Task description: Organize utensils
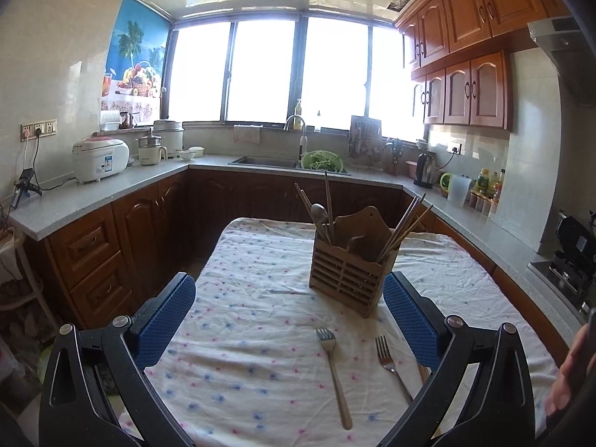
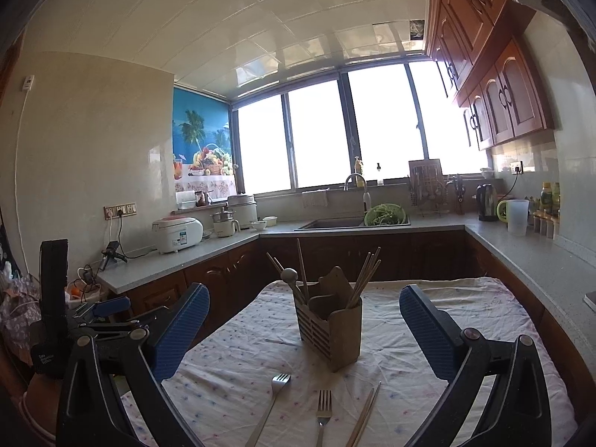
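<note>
Both grippers hang above the near end of the table [image 1: 260, 335], which is covered with a dotted cloth [image 2: 428, 354]. The left gripper [image 1: 288, 320] has its blue pads spread wide, holding nothing; the right gripper [image 2: 303, 331] is likewise wide apart and empty. A wooden holder [image 1: 348, 275] stands upright toward the table's far edge, with chopsticks [image 1: 404, 229] leaning in its right compartment and a spoon [image 1: 319, 213] with more sticks in its left. Near the front edge lie two forks [image 1: 333, 368] [image 1: 391, 365] side by side, apart, tines toward the holder. Just right of them lies a loose pair of chopsticks [image 2: 363, 415]. A hand [image 1: 568, 372] shows at the left view's right edge.
</note>
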{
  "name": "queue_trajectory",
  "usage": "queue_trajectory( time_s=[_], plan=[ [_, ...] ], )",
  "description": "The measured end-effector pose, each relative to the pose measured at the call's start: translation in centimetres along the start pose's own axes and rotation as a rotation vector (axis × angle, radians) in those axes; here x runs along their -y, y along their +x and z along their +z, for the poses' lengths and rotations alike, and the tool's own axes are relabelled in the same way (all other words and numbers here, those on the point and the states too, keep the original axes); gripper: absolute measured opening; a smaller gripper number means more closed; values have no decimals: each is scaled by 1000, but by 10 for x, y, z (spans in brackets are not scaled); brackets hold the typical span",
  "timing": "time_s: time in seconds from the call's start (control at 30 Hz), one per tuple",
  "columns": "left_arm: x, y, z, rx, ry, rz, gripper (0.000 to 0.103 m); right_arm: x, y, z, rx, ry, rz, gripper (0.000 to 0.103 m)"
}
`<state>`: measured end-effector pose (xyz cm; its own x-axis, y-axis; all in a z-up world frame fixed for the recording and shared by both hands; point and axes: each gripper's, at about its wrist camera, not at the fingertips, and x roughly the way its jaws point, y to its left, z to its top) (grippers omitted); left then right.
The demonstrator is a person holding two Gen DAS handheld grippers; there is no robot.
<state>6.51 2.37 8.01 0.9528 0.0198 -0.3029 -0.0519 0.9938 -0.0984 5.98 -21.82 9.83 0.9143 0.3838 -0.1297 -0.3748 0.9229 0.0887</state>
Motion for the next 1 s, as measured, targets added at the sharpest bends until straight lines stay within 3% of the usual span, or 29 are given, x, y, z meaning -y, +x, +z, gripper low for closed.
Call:
queue_trajectory(
  time_s=[0.27, 0.67, 1.0],
  plan=[
    [3, -33, -31, 111, 18, -21, 103, 1, -11, -29, -14, 8, -49, 103],
    [12, -17, -101, 23, 51, -27, 103, 10, -19, -105, -71, 20, -161, 103],
    [21, -5, -131, -49, 94, 8, 103, 15, -23, -136, -148, 18, -240, 103]
  ],
)
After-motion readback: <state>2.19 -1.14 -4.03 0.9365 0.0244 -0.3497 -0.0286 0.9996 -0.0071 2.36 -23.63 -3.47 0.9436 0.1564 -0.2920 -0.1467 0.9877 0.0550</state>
